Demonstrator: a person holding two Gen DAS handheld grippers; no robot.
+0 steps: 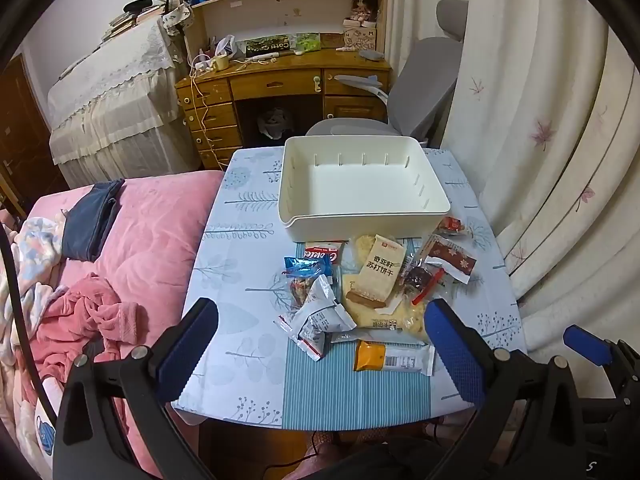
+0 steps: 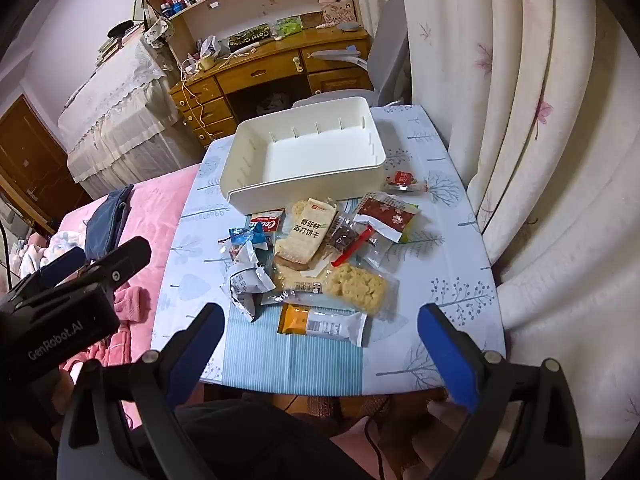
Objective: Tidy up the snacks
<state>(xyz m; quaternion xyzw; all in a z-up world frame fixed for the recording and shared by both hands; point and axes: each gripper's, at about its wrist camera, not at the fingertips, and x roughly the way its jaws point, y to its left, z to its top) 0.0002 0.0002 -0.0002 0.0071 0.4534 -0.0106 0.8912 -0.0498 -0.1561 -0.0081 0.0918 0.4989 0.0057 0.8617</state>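
Both the left gripper (image 1: 320,344) and right gripper (image 2: 320,344) hover with fingers spread and empty above the near counter (image 1: 248,264) edge, facing the loose snack packets (image 1: 372,292) heaped just before the empty white bin (image 1: 360,184), seemingly their destination.

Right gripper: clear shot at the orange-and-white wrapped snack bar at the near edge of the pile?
Probably yes. The orange-and-white wrapped snack bar lies flat nearest the right gripper, jaws wide open and empty. Only a crumpled silver packet sits close on its left.
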